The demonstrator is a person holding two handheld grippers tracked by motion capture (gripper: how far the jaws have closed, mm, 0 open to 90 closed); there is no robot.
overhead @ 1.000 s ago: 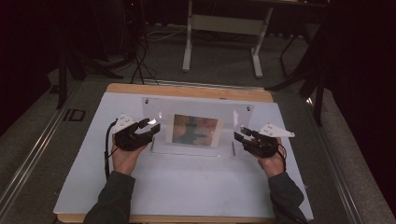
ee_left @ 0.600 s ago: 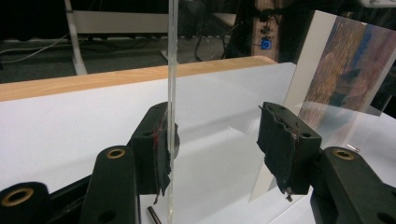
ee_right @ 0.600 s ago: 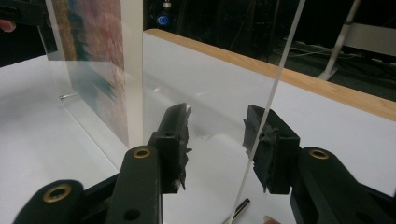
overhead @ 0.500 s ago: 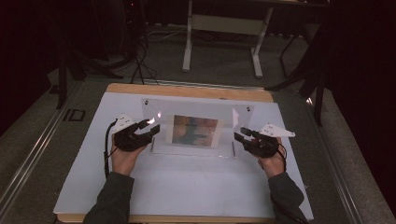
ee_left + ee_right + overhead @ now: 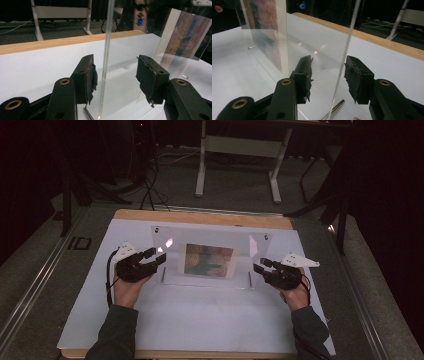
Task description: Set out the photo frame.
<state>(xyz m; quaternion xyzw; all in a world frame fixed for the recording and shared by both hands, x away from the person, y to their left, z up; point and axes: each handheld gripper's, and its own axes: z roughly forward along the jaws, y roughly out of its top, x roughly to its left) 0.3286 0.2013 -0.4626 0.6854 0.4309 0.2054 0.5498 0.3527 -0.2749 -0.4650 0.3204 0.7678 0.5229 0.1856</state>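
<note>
A clear acrylic panel (image 5: 210,242) stands upright on the white table top (image 5: 200,320), with a colourful picture (image 5: 207,261) in its middle. My left gripper (image 5: 159,257) is open, one jaw on each side of the panel's left edge (image 5: 106,62) without touching it. The right gripper (image 5: 260,266) is open in the same way astride the panel's right edge (image 5: 344,57). The picture (image 5: 185,32) lies farther along the panel in the left gripper view, and the picture (image 5: 265,30) shows the same way in the right gripper view.
Small metal pins (image 5: 337,105) sit at the panel's foot near each gripper. The table's wooden rim (image 5: 200,217) runs along the far side. Beyond it stand a white desk frame (image 5: 237,165), cables and dark floor.
The left gripper has shifted slightly down and back at the panel's left edge. The right gripper and the panel stay where they were.
</note>
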